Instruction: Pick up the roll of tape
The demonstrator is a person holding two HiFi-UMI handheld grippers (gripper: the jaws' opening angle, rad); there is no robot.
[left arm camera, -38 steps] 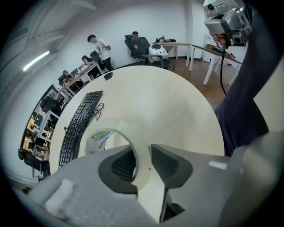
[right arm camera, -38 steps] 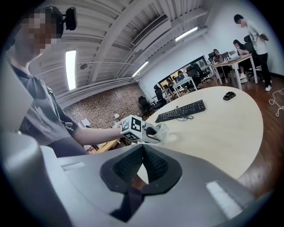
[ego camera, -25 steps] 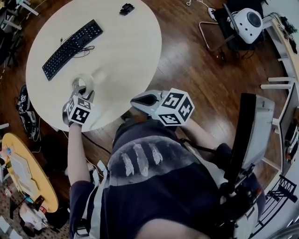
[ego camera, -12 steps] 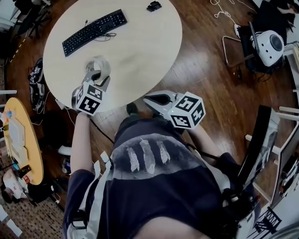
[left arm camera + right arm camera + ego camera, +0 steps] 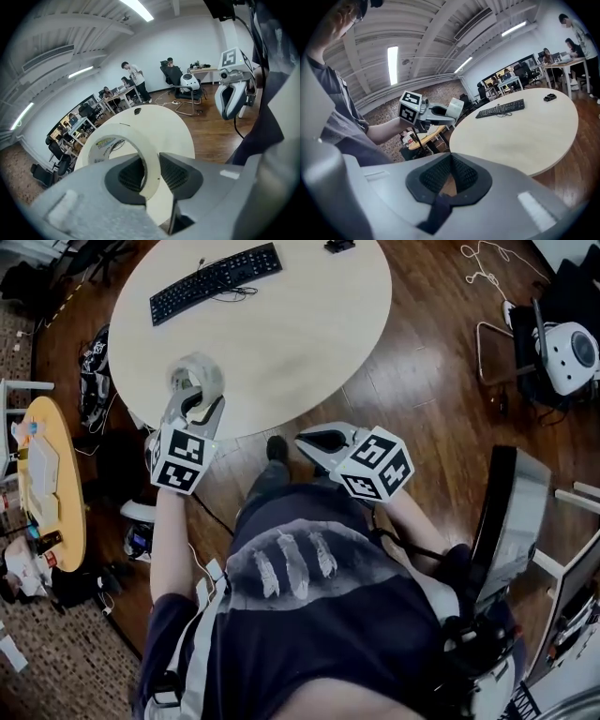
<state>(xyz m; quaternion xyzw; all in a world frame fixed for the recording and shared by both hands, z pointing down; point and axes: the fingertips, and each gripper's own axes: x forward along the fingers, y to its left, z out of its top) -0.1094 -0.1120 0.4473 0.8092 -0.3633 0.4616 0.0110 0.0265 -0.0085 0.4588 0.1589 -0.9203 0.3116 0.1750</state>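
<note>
My left claw [image 5: 151,176] squeezes the roll of tape [image 5: 130,132] up off the surface [image 5: 281,334], my right claw [image 5: 449,176] is closed and empty, so next I just hold tight.

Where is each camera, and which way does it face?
Head view: on the head, steeply down at the round pale wooden table; torso, arms show.
Left gripper view: on left gripper, along jaws gripping cream tape roll; right gripper beyond.
Right gripper view: on right gripper, across the table; left forearm shows.
All three share the table.
</note>
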